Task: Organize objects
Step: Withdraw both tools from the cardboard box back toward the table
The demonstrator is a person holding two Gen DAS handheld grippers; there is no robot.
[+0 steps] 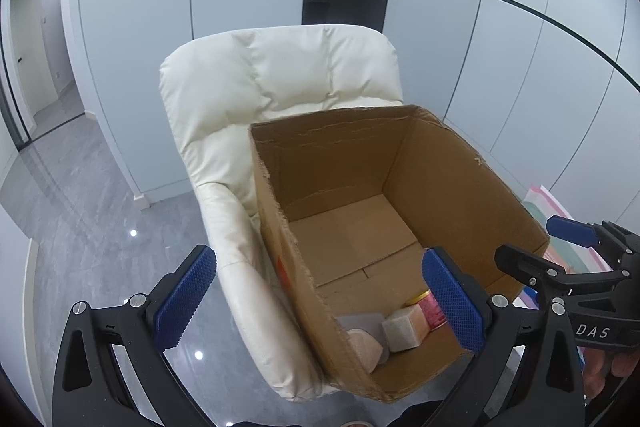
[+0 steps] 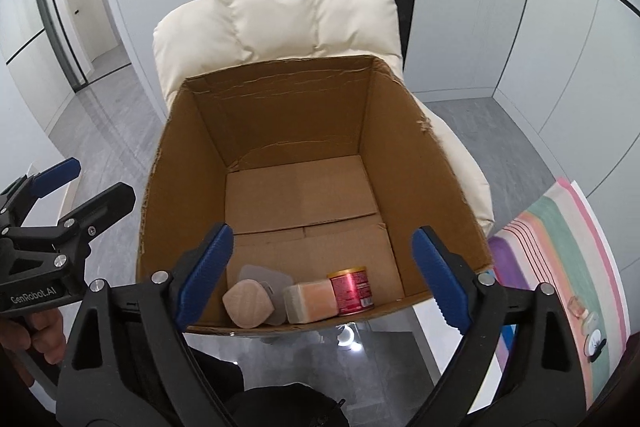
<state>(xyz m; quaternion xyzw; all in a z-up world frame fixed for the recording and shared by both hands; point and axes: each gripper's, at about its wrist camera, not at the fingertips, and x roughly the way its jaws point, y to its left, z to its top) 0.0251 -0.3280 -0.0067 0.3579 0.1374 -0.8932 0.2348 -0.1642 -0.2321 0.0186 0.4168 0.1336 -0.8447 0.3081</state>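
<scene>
The cardboard box (image 2: 280, 155) sits open-topped on a cream padded armchair (image 2: 280, 15). Nearest, the right gripper (image 2: 324, 267) hangs over the box's near edge, its blue pads spread wide, nothing between them. The left gripper (image 1: 320, 299) beside it is equally spread and empty. Against the box's near wall lie a beige mask (image 2: 248, 303), a pale block (image 2: 310, 301) and a red can (image 2: 352, 289).

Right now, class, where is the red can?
In the right wrist view, the red can lies inside the cardboard box, against its near wall, right of the pale block.
</scene>
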